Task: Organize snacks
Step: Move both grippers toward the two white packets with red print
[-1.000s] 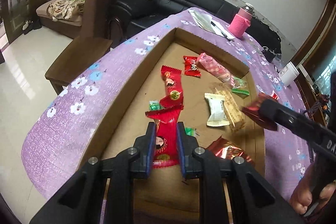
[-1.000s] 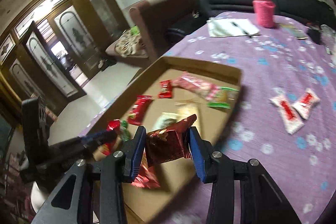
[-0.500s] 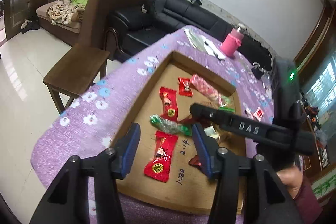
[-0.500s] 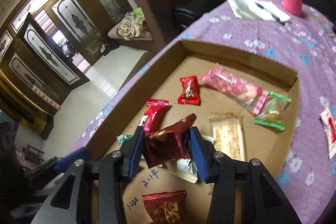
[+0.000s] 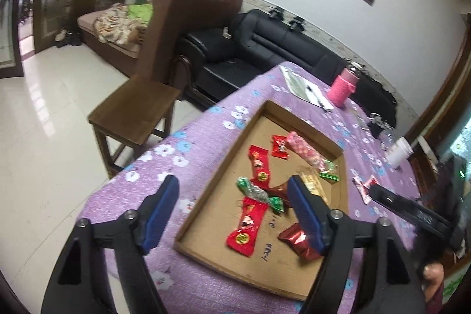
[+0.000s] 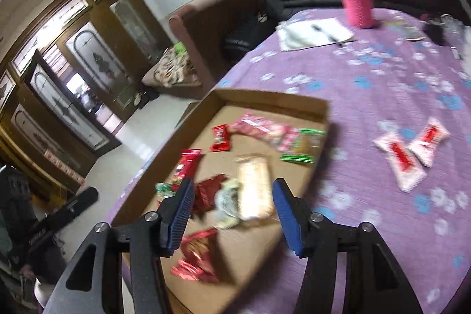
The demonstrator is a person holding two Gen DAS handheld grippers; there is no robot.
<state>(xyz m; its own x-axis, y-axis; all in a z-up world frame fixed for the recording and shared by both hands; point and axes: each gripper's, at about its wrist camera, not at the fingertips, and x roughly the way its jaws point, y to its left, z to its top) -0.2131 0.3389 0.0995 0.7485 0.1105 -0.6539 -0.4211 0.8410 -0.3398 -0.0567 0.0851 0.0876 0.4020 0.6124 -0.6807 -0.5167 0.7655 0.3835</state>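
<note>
Both tools are spread wide and hold nothing: the left tool [image 5: 232, 214] and the right tool [image 6: 232, 214] hang above the cardboard tray [image 5: 306, 128] on the purple flowered counter [image 5: 206, 134]. Wrapped snacks lie scattered flat inside the tray: red packets [image 5: 246, 228], a green twisted candy [image 5: 259, 193], a pink pack [image 5: 304, 150]. Two white-and-red packets [image 6: 412, 152] lie on the counter right of the tray.

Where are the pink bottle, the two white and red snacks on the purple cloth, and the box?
pink bottle [image 6: 356, 5], right wrist view, on its knitted sleeve.
white and red snacks [image 6: 412, 153], right wrist view, where the two packets meet.
box [image 5: 203, 196], left wrist view, on its left wall.
</note>
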